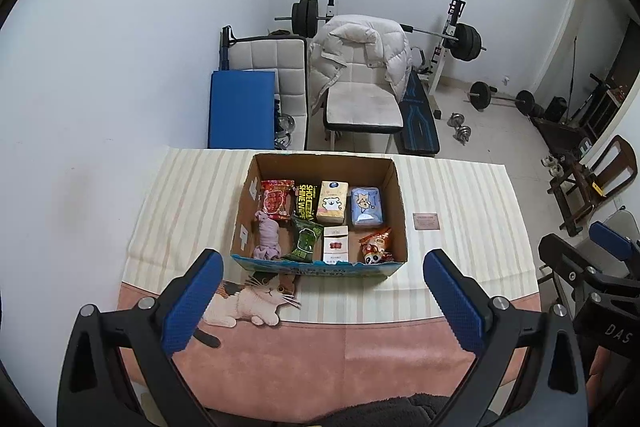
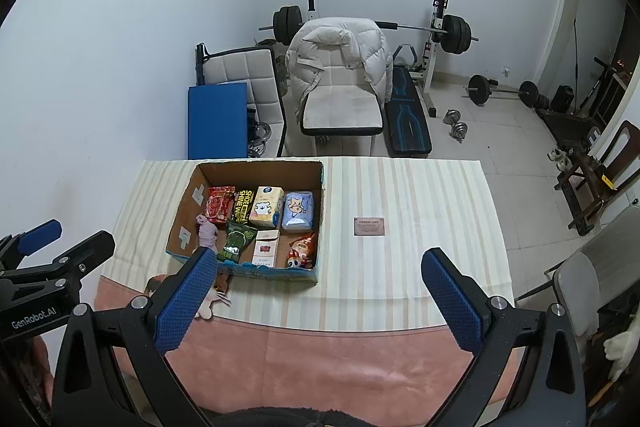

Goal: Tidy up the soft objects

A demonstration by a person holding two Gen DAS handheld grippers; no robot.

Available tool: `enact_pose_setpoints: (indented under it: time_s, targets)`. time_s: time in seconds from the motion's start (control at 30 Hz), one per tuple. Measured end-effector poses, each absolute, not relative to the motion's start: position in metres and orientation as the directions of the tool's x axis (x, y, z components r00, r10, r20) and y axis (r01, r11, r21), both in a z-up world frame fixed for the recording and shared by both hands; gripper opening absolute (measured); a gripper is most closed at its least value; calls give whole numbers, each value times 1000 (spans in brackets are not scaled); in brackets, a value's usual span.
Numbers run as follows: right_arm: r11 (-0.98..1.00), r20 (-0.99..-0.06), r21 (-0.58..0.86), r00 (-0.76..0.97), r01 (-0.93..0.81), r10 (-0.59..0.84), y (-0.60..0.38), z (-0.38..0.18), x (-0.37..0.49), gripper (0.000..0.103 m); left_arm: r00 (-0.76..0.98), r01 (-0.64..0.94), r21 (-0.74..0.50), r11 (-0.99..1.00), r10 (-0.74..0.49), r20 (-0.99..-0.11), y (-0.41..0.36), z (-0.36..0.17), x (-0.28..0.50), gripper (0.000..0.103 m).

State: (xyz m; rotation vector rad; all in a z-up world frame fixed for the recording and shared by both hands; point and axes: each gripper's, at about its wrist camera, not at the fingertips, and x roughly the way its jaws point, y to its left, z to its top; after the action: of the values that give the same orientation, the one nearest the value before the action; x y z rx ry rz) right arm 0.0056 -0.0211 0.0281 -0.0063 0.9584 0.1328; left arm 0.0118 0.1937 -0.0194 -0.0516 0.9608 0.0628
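In the left wrist view, a white-walled room fills the upper frame, with a barbell rack, a chair draped with a pale puffer jacket, and a blue mat leaning at centre left. Below them a table with a striped cloth spans the middle of the frame. A cardboard box sits at centre on the cloth, holding a back row of a red packet, a black wipes pack, a tissue pack and a blue pack. The front row holds a lilac cloth, a green packet, a white carton and a panda snack. A small card lies on the cloth just right of the box. The left gripper hovers at bottom centre with its blue pads spread wide and nothing between them. The right gripper shows at the right edge; its opening cannot be told here. In the right wrist view, the same wall, rack and chair sit in the upper half, and the table runs across the middle. The box lies left of centre with its contents in the same rows, the card well to its right. The right gripper hangs at bottom centre, pads wide apart and empty, its left pad overlapping the box's near corner. The left gripper appears at the left edge.
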Motion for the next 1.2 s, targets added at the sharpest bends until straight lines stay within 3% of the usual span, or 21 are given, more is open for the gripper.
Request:
enact_pose_setpoints:
  time_s: [1.2]
  targets:
    - [994,-807,48,584,-93,94,-37,40,-4,103,585,-76,-3,997,42,-810,191,-16,6,103]
